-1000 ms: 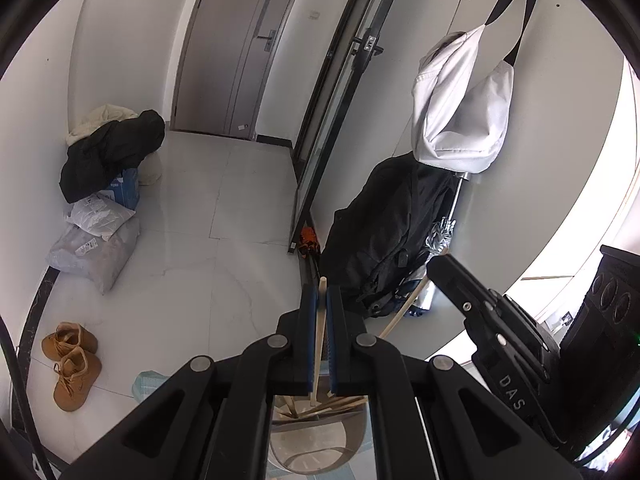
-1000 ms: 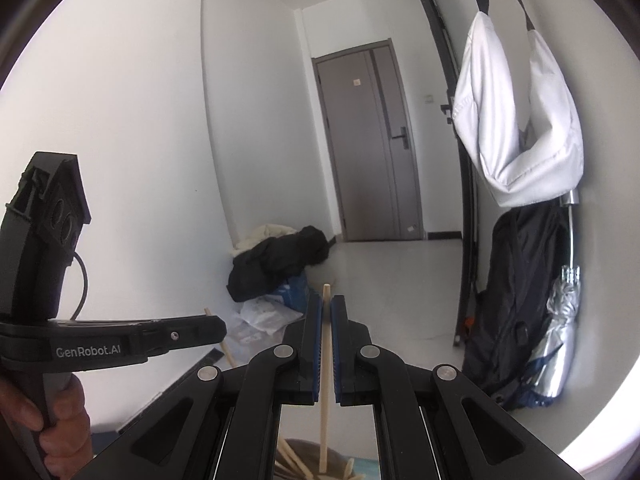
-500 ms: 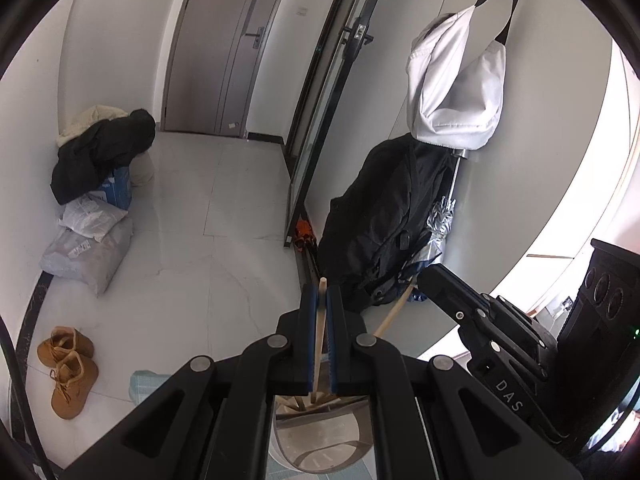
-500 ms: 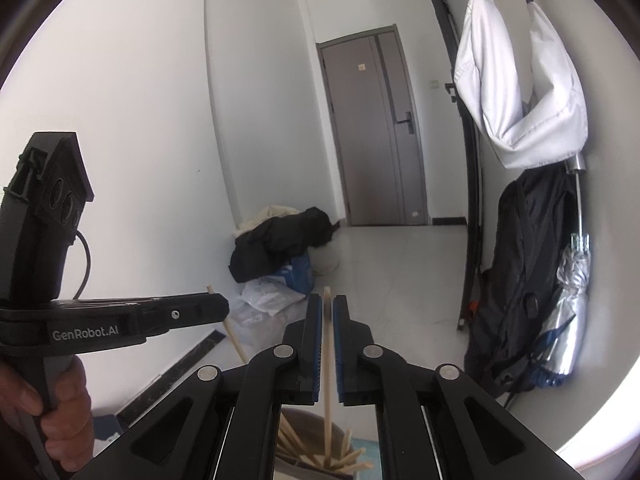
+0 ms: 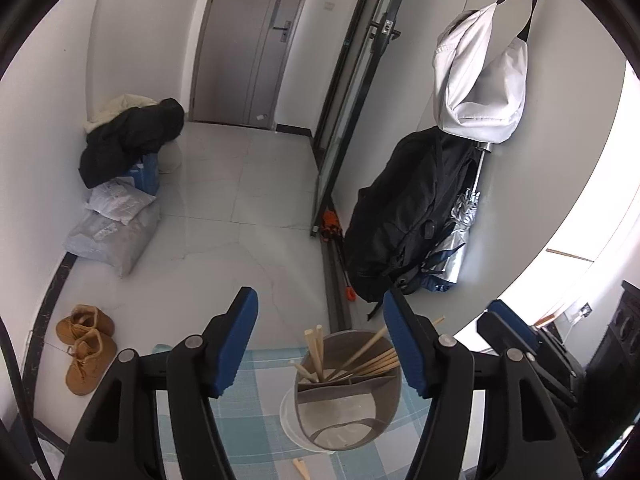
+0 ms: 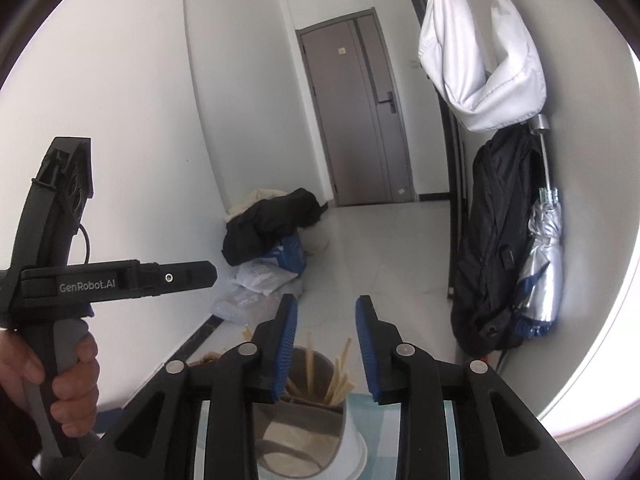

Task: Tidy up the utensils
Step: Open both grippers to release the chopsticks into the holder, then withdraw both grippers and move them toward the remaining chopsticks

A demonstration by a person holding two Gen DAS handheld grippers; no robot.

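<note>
My left hand-held gripper (image 5: 320,334) and right hand-held gripper (image 6: 326,340) are both opening with nothing pinched, above the grey round divided holder (image 5: 347,408) of pale wooden chopsticks (image 5: 372,354) on the checked tabletop (image 5: 256,408).

A grey, round utensil holder (image 5: 347,390) with inner dividers stands upright on a blue-checked cloth, near the table's far edge. Pale wooden chopsticks (image 5: 362,354) stand in its far compartments, some nearly upright at the left, others leaning together to the right over the rim; the large near compartment looks bare. One more wooden piece (image 5: 300,468) lies on the cloth just near of the holder.
</note>
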